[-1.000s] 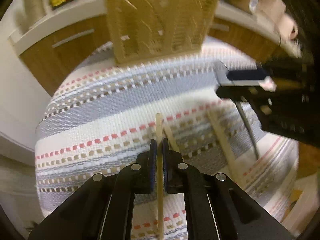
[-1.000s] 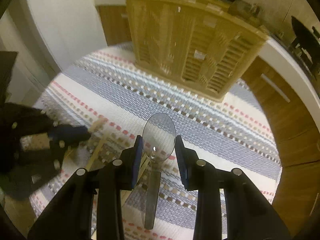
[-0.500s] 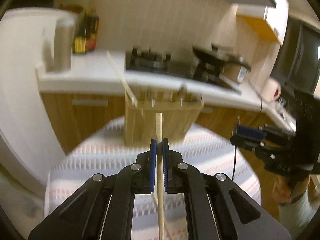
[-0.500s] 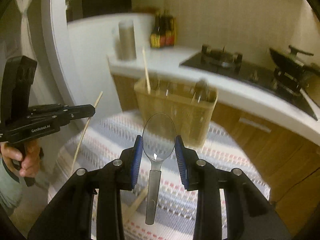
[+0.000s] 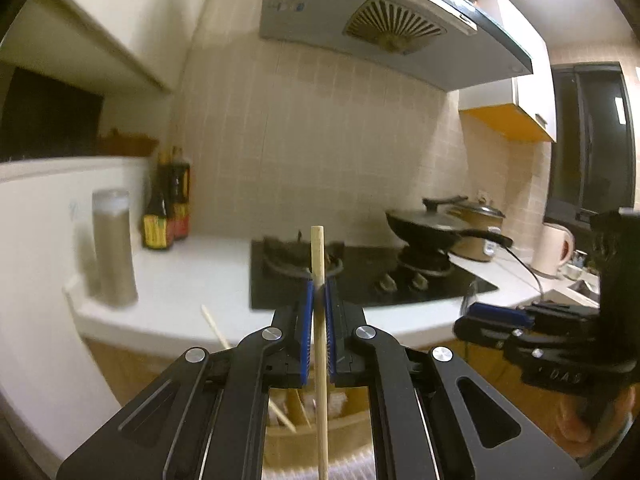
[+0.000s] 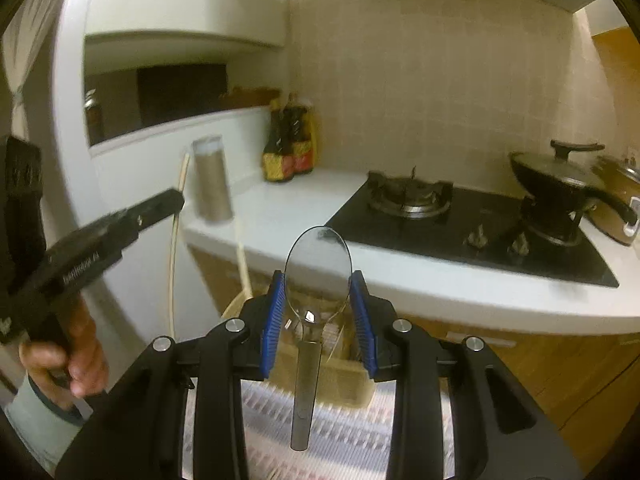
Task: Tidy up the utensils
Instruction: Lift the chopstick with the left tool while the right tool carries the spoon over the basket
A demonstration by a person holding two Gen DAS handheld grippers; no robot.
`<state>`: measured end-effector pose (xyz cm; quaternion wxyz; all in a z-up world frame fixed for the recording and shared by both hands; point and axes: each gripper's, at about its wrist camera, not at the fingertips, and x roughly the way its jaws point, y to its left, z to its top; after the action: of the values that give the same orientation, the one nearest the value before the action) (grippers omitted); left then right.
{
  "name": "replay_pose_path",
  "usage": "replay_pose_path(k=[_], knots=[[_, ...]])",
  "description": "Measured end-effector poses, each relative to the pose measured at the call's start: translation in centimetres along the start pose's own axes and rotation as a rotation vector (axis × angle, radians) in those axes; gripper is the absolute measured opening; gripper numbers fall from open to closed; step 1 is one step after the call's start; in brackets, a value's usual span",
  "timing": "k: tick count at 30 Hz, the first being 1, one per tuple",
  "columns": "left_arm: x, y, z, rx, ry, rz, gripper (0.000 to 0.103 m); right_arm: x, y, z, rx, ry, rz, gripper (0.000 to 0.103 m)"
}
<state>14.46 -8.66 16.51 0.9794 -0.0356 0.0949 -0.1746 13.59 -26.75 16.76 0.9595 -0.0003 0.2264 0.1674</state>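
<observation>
above the striped surface [image 6: 344, 436], left tongs [image 5: 319, 292] grip a wooden chopstick [image 5: 319, 320] upright, right tongs [image 6: 318, 308] grip a clear plastic spoon [image 6: 316, 276] by its bowl, with the slatted utensil holder [image 6: 336, 376] just below both.

Right gripper [image 6: 318, 312] clamped on a clear plastic spoon [image 6: 316, 268], bowl up between the blue fingers [image 6: 274, 320], handle hanging down. Below, a slatted utensil basket [image 6: 328, 376] on a striped cloth [image 6: 340, 436]. At left, left gripper [image 6: 176, 200] pinching a chopstick [image 6: 174, 264], held by a hand [image 6: 68, 352]. Behind: counter, sauce bottles [image 6: 290, 148], hob [image 6: 468, 220], lidded pan [image 6: 560, 180].
</observation>
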Motion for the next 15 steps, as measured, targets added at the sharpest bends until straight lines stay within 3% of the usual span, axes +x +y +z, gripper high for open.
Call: replay_pose_path(k=[5, 15], knots=[[2.1, 1.6, 0.7, -0.059, -0.089, 0.006, 0.004, 2.2, -2.1, 2.3, 0.058, -0.039, -0.04, 0.03], [5.9, 5.6, -0.8, -0.174, -0.126, 0.008, 0.004, 6.4, -2.6, 2.5, 0.038, -0.091, -0.101, 0.03]])
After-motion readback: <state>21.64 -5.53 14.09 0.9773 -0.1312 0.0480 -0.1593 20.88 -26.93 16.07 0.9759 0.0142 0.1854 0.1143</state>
